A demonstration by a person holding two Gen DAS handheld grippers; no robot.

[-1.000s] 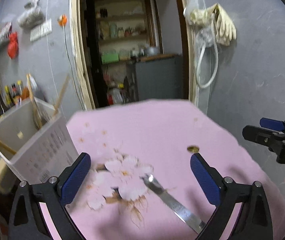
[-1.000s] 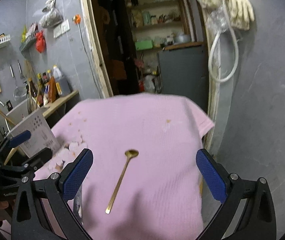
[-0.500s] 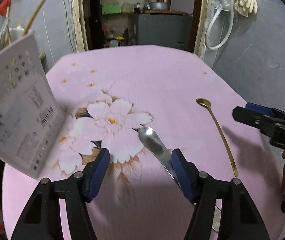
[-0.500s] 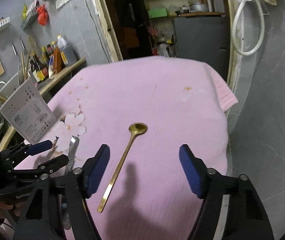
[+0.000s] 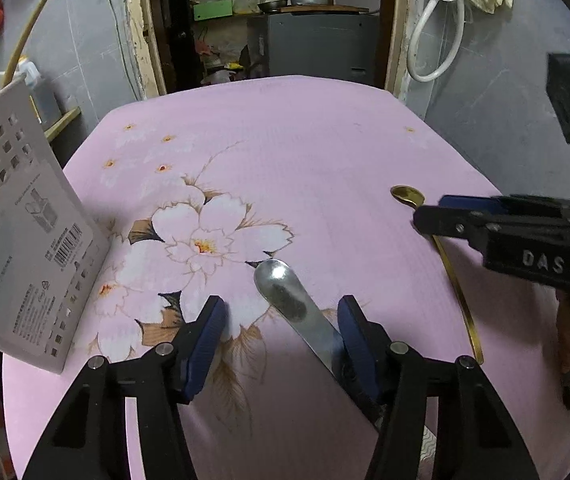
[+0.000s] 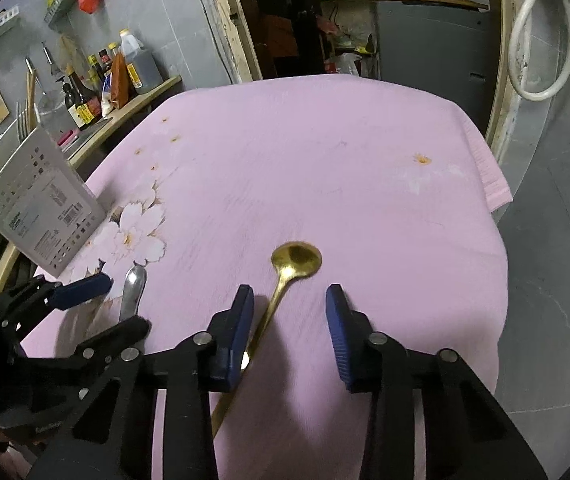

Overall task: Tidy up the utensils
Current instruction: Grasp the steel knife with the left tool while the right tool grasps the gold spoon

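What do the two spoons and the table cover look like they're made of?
Silver utensil: looks like polished steel, with bright mirror glare; whether it's a spoon is unclear. Gold spoon: metal with a shiny brass-coloured finish, perhaps plating. Pink cover: woven cloth with fine ribbing, printed flowers and a soft draped edge.

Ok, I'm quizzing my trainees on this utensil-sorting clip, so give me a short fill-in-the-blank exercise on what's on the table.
1. The spoon between the right gripper fingers is ____ in colour.
2. The silver utensil lies partly over a printed ____ on the cloth.
3. The white utensil case stands at the table's ____ edge in both views.
4. The left gripper jaws are ____, not pressing the utensil.

Missing words: gold; flower; left; open
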